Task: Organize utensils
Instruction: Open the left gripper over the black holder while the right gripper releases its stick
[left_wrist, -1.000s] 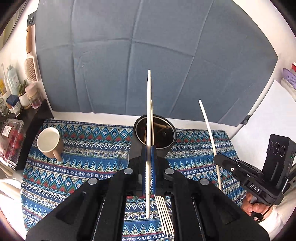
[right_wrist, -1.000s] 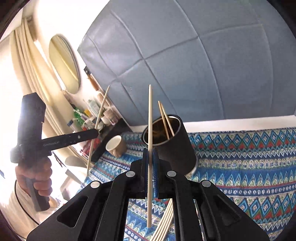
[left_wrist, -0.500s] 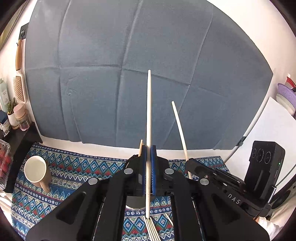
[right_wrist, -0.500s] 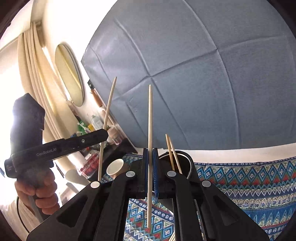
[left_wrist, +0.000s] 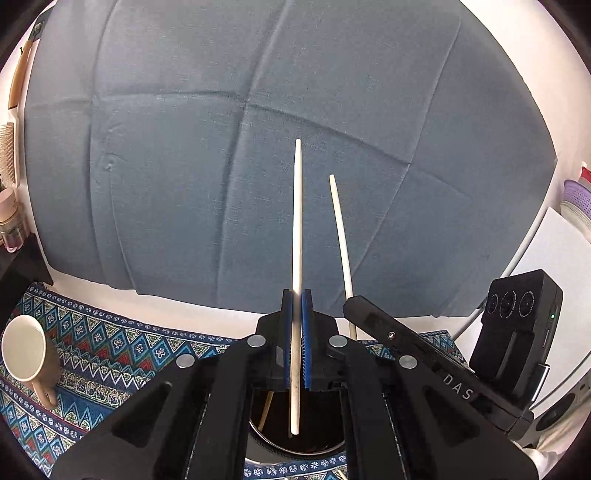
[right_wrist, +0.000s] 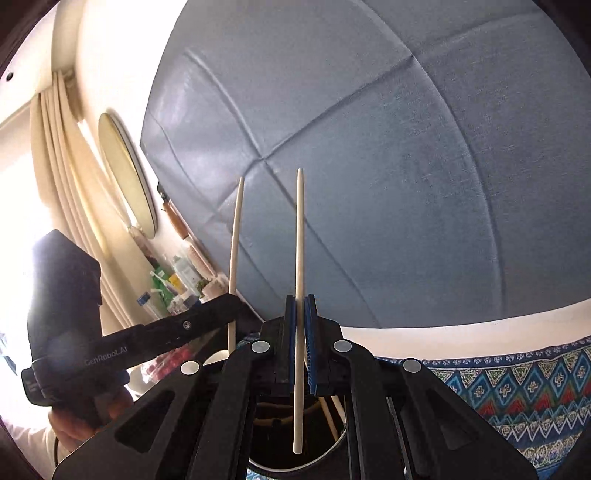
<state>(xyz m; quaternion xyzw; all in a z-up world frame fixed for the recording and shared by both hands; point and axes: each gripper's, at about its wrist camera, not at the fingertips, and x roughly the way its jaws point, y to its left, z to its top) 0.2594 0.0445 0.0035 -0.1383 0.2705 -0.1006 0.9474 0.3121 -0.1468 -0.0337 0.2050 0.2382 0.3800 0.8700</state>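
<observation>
My left gripper (left_wrist: 295, 300) is shut on a pale chopstick (left_wrist: 297, 221) that stands upright. The stick's lower end hangs over the mouth of the dark round holder (left_wrist: 314, 451), which sits right under the jaws. My right gripper (right_wrist: 300, 301) is shut on a second pale chopstick (right_wrist: 300, 240), whose lower end is also above the holder (right_wrist: 332, 448). A few chopsticks (right_wrist: 328, 411) lean inside the holder. Each view shows the other gripper close beside, with its own stick: the right gripper (left_wrist: 351, 303) and the left gripper (right_wrist: 236, 301).
A patterned blue cloth (left_wrist: 110, 354) covers the table. On its left a beige mug (left_wrist: 26, 356) lies tipped over. A blue-grey backdrop (left_wrist: 258, 147) hangs behind. Bottles and jars (right_wrist: 177, 284) crowd a shelf at the left, and a person's hand (right_wrist: 77, 428) grips the left tool.
Both grippers have come forward and down with their chopsticks. The holder, once ahead of them, is now under the jaws, and the two grippers are closer together.
</observation>
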